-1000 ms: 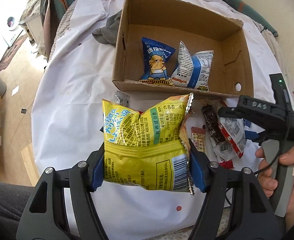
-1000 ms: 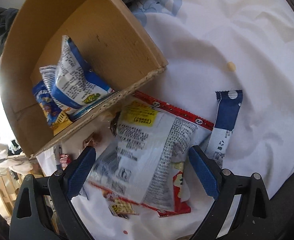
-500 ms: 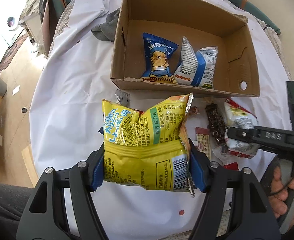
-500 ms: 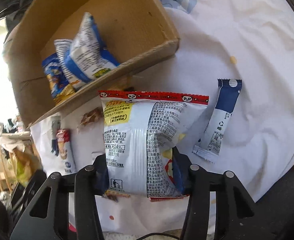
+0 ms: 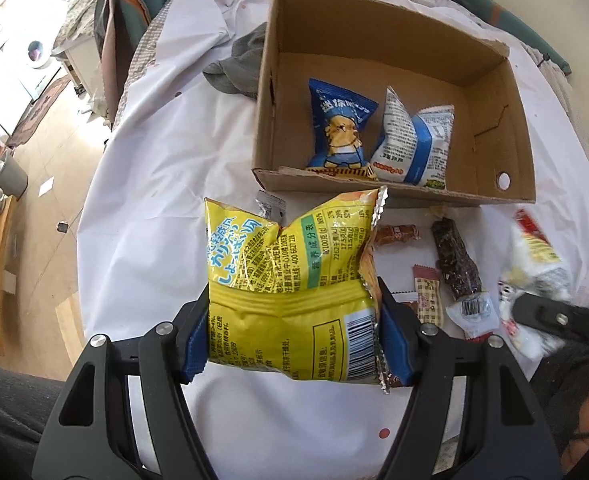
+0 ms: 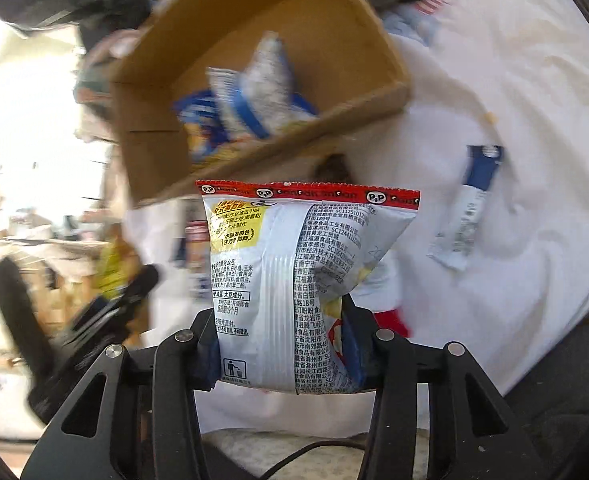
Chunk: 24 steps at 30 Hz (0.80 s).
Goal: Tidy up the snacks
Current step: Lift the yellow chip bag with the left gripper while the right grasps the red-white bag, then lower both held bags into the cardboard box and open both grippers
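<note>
A white sheet (image 5: 166, 168) covers the bed. On it sit a cardboard box (image 5: 506, 132), small wrapped bars (image 5: 454, 262), a blue-white sachet (image 6: 468, 216) and grey cloth (image 5: 238, 68).

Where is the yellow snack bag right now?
The yellow snack bag is pinched in the left gripper, at the middle of the left wrist view, just in front of the cardboard box.

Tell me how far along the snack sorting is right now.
Done: two packets, a blue one and a white-and-blue one, sit in the cardboard box. In hand: the left tool grips a yellow bag; the right tool grips a white bag with a red top. Left: several small bars and a blue-and-white stick packet on the white sheet.
</note>
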Motion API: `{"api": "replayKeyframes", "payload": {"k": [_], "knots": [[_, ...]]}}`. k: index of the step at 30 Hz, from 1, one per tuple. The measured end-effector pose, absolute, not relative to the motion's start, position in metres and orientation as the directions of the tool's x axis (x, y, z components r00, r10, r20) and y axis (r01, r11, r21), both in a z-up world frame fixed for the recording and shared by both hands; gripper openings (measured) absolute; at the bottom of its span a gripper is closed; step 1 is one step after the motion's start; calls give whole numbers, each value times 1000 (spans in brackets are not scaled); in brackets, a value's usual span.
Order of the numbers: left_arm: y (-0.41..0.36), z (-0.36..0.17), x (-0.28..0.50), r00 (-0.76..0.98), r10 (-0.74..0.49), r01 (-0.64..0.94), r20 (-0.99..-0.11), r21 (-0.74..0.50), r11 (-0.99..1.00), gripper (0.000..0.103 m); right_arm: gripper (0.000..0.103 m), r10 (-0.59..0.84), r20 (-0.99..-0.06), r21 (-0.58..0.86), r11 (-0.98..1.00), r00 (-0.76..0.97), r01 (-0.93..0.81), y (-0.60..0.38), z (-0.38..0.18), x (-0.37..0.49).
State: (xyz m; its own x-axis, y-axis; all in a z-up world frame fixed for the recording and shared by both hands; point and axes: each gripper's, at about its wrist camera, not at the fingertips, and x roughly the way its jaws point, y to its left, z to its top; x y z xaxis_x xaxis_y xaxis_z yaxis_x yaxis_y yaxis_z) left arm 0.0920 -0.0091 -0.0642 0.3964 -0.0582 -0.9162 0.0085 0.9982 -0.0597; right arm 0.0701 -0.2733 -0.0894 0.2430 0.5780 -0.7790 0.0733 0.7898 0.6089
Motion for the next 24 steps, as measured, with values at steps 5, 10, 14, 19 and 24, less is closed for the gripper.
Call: {"api": "replayKeyframes", "payload": {"k": [5, 10, 14, 19, 24], "knots": [[-2, -50, 91, 409, -88, -5, -908, -99, 995, 67, 48, 635, -693, 656, 752, 343, -66, -268, -53, 61], [3, -20, 96, 464, -99, 8, -881, -108, 994, 67, 48, 634, -660, 636, 757, 403, -149, -263, -27, 64], [7, -4, 109, 494, -88, 11, -865, -95, 995, 67, 48, 612, -658, 613, 774, 439, -161, -270, -15, 70], [11, 5, 126, 513, -76, 9, -855, -84, 996, 67, 48, 590, -651, 598, 786, 478, -157, -282, -7, 89], [3, 11, 146, 530, -73, 28, -845, -68, 997, 67, 48, 573, -656, 581, 799, 492, -155, -287, -5, 112]]}}
